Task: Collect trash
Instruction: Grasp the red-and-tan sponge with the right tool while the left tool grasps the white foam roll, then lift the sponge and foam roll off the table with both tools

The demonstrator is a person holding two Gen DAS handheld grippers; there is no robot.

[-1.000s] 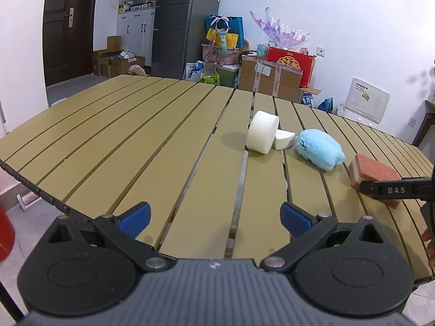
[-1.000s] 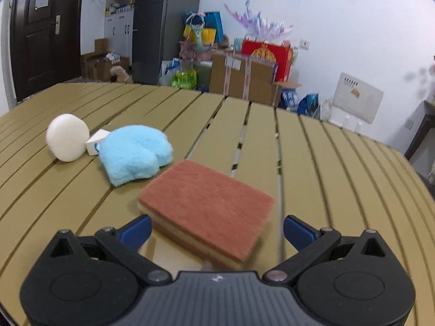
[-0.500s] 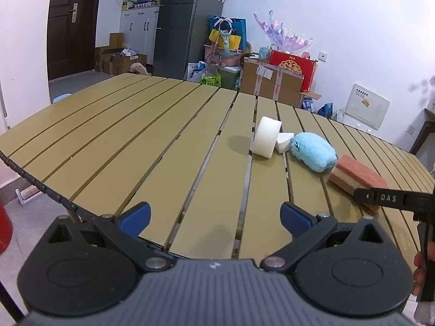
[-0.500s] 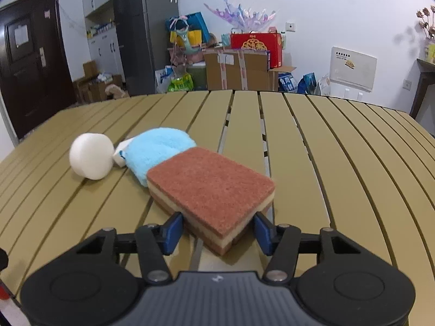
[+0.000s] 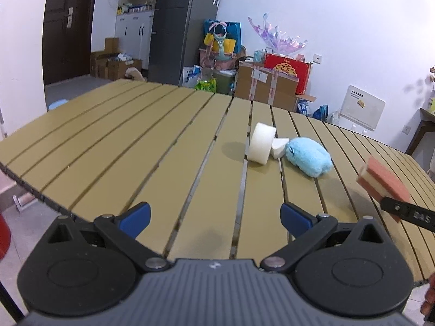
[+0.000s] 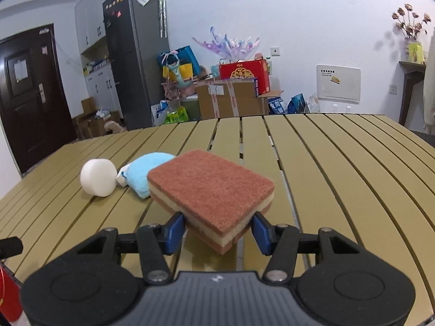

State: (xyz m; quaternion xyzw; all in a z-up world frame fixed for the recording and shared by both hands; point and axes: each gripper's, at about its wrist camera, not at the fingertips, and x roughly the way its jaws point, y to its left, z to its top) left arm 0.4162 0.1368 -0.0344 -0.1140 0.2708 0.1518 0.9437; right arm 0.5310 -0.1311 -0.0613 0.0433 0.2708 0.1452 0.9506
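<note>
Right gripper: blue pads clamped on a scouring sponge, one pad on each long side near its near corner. The jaws have just been closing, with the sponge between them. Sponge is a rectangular block with a rough reddish-brown scrub face on top, a cream foam layer under it, then another reddish layer at the bottom. It tilts with its far end higher and sticks out ahead of the fingers. From the left wrist view the same sponge hangs clear above the slatted table at the right edge, with a black finger of the right gripper under it.

Left gripper: blue pads wide apart, nothing between them, hovering over the near edge of the table, well apart from the sponge.

Farther on the tan slats, left of the held sponge in the right wrist view: a fluffy light-blue plush item, partly hidden behind the sponge. Touching its left side is a small white wedge-shaped piece, and beside that a white round foam disc standing on its edge. All three lie on the table, near each other, ahead of the left gripper.

Far background: cardboard boxes, a red gift box, a dark grey fridge and a dark door against white walls.
</note>
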